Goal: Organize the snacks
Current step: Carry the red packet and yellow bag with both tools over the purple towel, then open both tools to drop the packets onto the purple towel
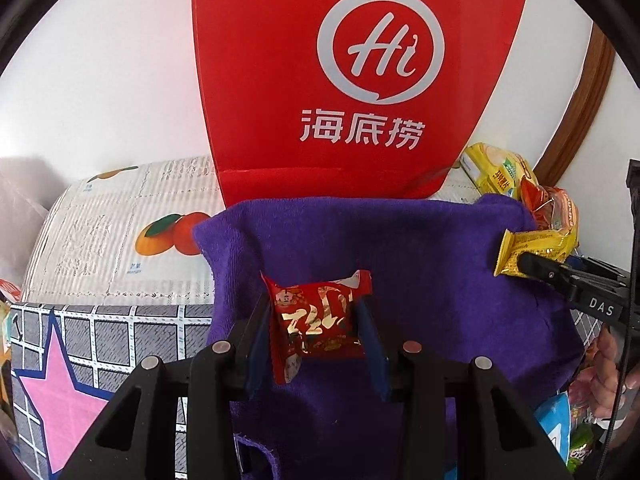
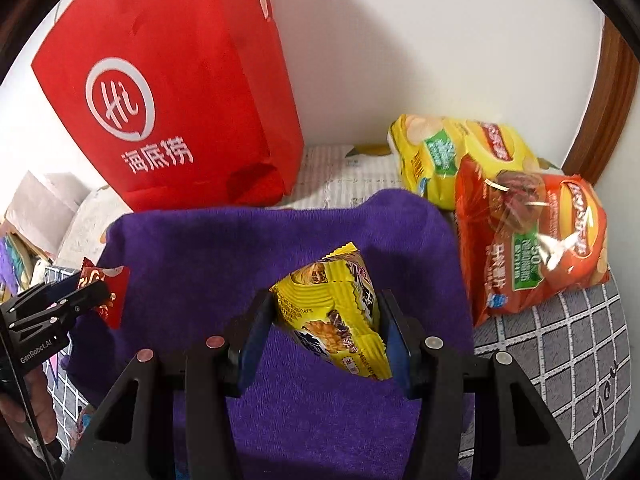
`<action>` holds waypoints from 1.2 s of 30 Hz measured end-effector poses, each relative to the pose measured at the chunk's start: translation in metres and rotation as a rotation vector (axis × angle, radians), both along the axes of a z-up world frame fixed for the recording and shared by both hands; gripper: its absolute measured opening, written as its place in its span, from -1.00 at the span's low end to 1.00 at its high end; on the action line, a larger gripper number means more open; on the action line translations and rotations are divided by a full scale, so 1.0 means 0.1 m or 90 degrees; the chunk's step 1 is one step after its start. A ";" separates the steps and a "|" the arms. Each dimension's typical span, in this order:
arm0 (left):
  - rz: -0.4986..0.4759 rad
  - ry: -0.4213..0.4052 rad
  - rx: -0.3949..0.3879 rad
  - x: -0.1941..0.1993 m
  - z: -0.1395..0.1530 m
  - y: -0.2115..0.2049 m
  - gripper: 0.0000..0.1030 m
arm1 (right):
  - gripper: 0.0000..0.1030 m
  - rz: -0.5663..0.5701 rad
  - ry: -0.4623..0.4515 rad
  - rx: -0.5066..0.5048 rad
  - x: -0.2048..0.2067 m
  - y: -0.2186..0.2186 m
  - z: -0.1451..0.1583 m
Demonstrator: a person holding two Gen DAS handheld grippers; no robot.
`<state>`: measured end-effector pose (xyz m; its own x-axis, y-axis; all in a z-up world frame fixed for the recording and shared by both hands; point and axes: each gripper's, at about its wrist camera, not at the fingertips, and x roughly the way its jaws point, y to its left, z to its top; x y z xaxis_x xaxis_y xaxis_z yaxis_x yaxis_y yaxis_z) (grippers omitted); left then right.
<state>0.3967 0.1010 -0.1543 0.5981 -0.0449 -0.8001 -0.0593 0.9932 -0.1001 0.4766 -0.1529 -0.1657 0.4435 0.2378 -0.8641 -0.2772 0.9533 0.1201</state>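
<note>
My left gripper [image 1: 314, 320] is shut on a small red snack packet [image 1: 316, 320] with gold lettering, held above a purple towel [image 1: 400, 248]. My right gripper [image 2: 326, 320] is shut on a yellow snack packet [image 2: 332, 312] over the same purple towel [image 2: 208, 256]. The right gripper and its yellow packet [image 1: 528, 250] show at the right edge of the left wrist view. The left gripper with the red packet [image 2: 104, 292] shows at the left edge of the right wrist view. A red paper bag [image 1: 344, 80] stands upright behind the towel, against the wall.
A yellow chip bag [image 2: 440, 156] and an orange chip bag [image 2: 528, 240] lie to the right of the towel. A fruit-print cloth [image 1: 120, 232] and a grey grid mat with a pink star [image 1: 64, 392] cover the surface. More packets [image 1: 568, 432] lie at the lower right.
</note>
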 end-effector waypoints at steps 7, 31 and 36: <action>-0.002 0.015 0.002 0.01 -0.05 -0.02 -0.22 | 0.02 0.004 0.027 -0.013 0.00 0.04 -0.11; -0.005 0.041 0.006 0.07 -0.17 -0.06 -0.22 | 0.05 0.030 0.058 -0.052 0.01 0.13 -0.25; -0.005 0.050 0.009 0.10 -0.21 -0.10 -0.21 | 0.06 0.034 0.063 -0.067 0.01 0.13 -0.27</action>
